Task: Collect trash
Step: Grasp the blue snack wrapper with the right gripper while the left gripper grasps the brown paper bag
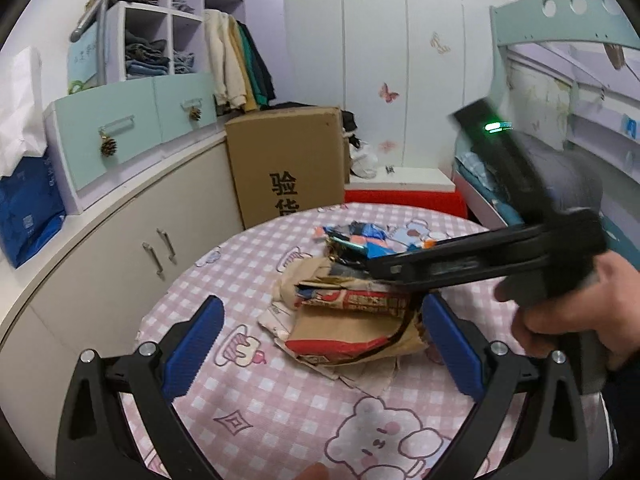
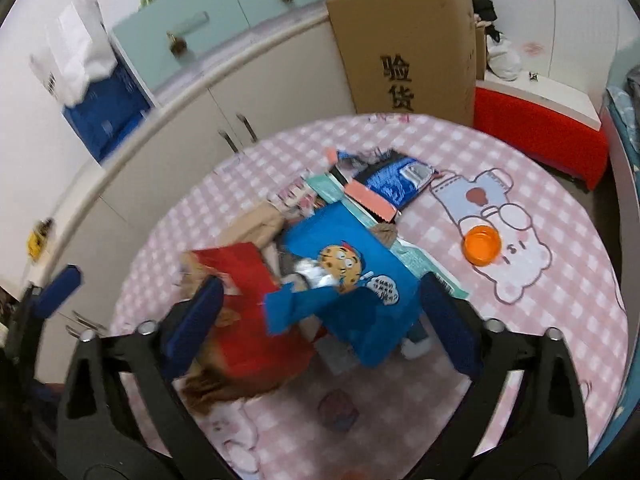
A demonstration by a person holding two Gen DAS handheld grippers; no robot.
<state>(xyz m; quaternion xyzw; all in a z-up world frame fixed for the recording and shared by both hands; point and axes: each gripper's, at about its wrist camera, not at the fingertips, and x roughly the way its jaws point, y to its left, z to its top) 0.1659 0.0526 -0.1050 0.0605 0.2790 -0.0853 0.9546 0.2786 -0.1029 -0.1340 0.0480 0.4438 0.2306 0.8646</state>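
Trash sits in a heap (image 2: 320, 248) in the middle of the round table (image 2: 540, 184) with the pink checked cloth. The heap runs long from the near left to the far right of the table. A flat red and brown paper bag (image 1: 352, 332) lies at the near end, with its long side going across. A blue snack bag (image 2: 352, 280) with a cartoon cookie face lies on top, tilted, its long side going from near to far. Smaller wrappers (image 2: 384, 188) lie behind it, at the far end.

A small orange cup (image 2: 482, 246) stands alone to the right, well apart from the heap.

Both grippers are wide open and hold nothing. The left gripper (image 1: 320, 344) hangs just over the near end, with the paper bag between its blue fingers (image 1: 192, 344). The right gripper (image 2: 320, 320) is over the blue snack bag, and the bag lies between its fingers (image 2: 448, 324). I cannot tell if the fingers touch the trash.
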